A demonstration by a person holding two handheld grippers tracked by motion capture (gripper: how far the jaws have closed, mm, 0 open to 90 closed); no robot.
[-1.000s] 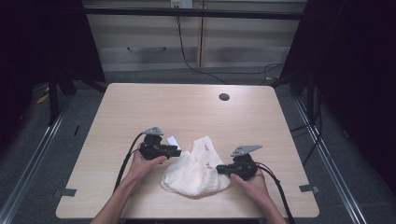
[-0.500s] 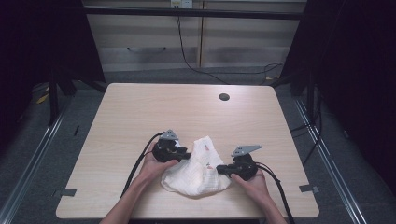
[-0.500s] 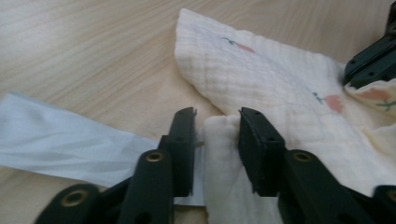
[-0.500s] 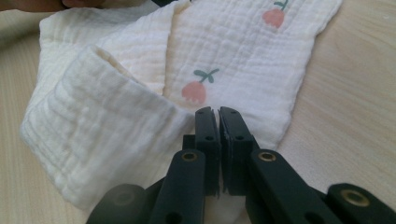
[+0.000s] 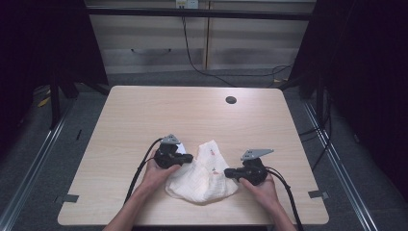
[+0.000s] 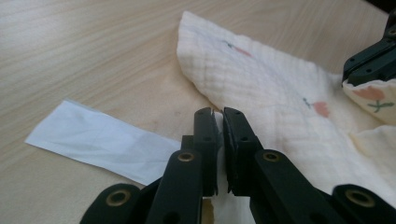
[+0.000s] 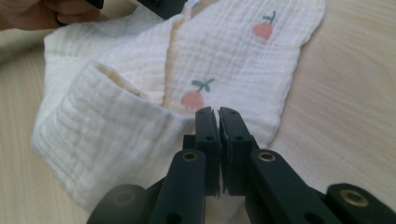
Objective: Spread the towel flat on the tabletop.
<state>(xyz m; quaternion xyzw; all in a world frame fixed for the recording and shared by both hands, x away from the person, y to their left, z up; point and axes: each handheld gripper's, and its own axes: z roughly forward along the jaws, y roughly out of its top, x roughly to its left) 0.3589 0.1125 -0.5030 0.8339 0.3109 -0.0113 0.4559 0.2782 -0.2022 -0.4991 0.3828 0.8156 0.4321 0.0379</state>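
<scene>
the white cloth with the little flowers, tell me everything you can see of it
The cloth is cream-white, crinkly gauze-like fabric printed with small pink flowers on green stems. It lies crumpled and partly folded over itself near the front edge of the wooden table, one rounded corner pointing away from the person. The left gripper, whose jaws have just been closing, pinches its edge; the right gripper is shut on the opposite edge.

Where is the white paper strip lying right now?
In the left gripper view the white paper strip lies flat on the table, left of the left gripper, beside the cloth.

Crinkled muslin cloth (image 5: 202,180), matt wood table (image 5: 144,115)
</scene>
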